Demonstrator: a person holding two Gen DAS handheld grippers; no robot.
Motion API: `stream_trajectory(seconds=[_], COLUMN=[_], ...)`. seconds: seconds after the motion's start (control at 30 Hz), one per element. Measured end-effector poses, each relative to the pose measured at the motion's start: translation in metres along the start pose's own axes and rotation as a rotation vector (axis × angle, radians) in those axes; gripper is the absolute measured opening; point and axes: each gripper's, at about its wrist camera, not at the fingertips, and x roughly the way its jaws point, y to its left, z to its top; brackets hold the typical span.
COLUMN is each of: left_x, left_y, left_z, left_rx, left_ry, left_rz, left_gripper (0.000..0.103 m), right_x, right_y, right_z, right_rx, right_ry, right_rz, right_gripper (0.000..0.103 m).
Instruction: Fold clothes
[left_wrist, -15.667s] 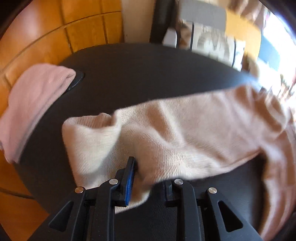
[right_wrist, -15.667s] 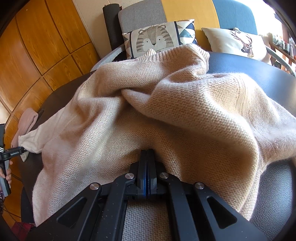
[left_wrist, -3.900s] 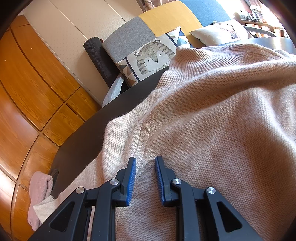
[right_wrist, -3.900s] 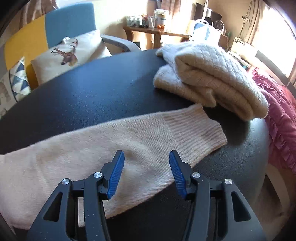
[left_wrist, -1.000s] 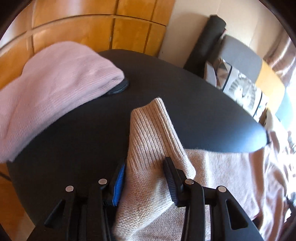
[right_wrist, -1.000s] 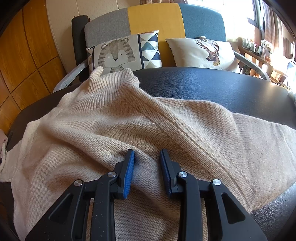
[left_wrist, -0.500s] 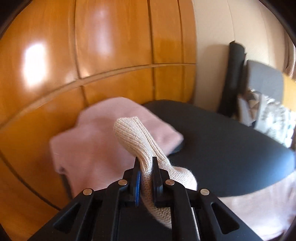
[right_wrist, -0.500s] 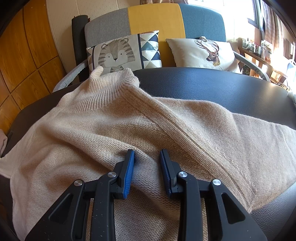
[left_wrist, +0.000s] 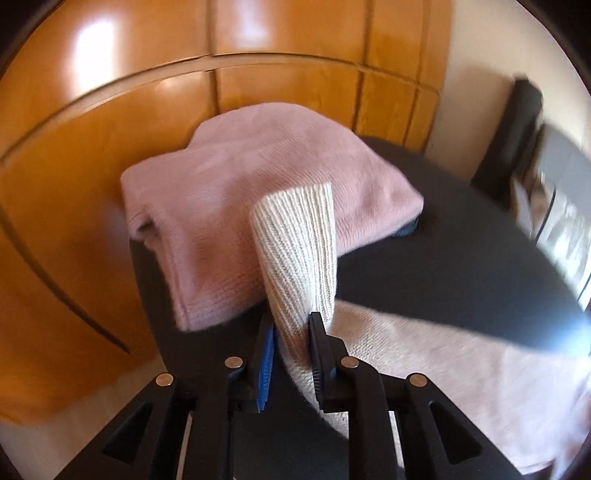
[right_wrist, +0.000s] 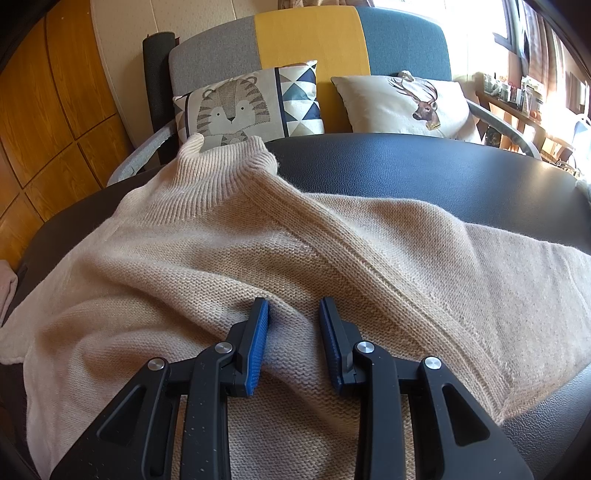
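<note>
A beige knit sweater (right_wrist: 177, 251) lies spread on the round black table (right_wrist: 424, 173), its ribbed collar (right_wrist: 225, 158) toward the far edge. My right gripper (right_wrist: 293, 306) rests on the sweater's body with its blue pads apart and only flat knit under the gap. In the left wrist view the sweater's ribbed sleeve cuff (left_wrist: 295, 236) stands up between the jaws of my left gripper (left_wrist: 290, 321). Those jaws are opening, and both pads still touch the cuff. The rest of the sleeve (left_wrist: 443, 362) trails to the right over the table (left_wrist: 461, 266).
A folded pink garment (left_wrist: 229, 192) sits at the table's edge just behind the cuff, in front of a wooden panel wall (left_wrist: 110, 110). Beyond the far edge stands a sofa (right_wrist: 306, 33) with a tiger cushion (right_wrist: 240, 107) and a deer cushion (right_wrist: 406, 103).
My left gripper closed on the sleeve cuff, lifted it off the table and swung it toward the pink garment; its jaws now stand a little wider. The right gripper has not moved.
</note>
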Motion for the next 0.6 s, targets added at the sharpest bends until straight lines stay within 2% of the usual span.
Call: stream_trajectory(seconds=[0.07,0.13,0.17,0.2,0.27,0.37,0.5,0.6], left_x=[-0.012,-0.028,-0.036,-0.046,-0.065,-0.089,-0.111,-0.126], left_y=[0.0,-0.006,-0.009,-0.021,-0.047,-0.102,-0.174,-0.197], left_z=[0.001,0.0,0.0,-0.004,-0.012,-0.037,-0.091,-0.132], left_rx=[-0.035,-0.044,-0.049,-0.015,0.057,0.216,0.416,0.508], left_ry=[-0.018,-0.058,-0.078,-0.096,-0.13,-0.119,0.019,0.117], left_rz=[-0.015,-0.028,-0.034,-0.067,-0.135,-0.305,-0.567,-0.676], left_gripper=[0.017,0.017,0.017,0.017,0.018,0.018,0.018,0.02], right_x=[0.0,0.0,-0.001,-0.004,-0.022,-0.055,-0.089,-0.107], right_y=[0.0,0.001,0.001,0.001,-0.003,-0.015,-0.037,-0.053], right_z=[0.001,0.004,0.006,0.008,0.009,0.007,-0.01,-0.034], right_rx=[-0.002,-0.009,-0.024,-0.039,-0.035,-0.007,0.053,0.096], right_ry=[0.009,0.025,0.042,0.056,0.027,-0.003,0.034,0.091], right_rz=[0.02,0.055,0.072,0.085,0.118,0.138,0.169,0.197], right_gripper=[0.036,0.049,0.05,0.05,0.05,0.05,0.05,0.05])
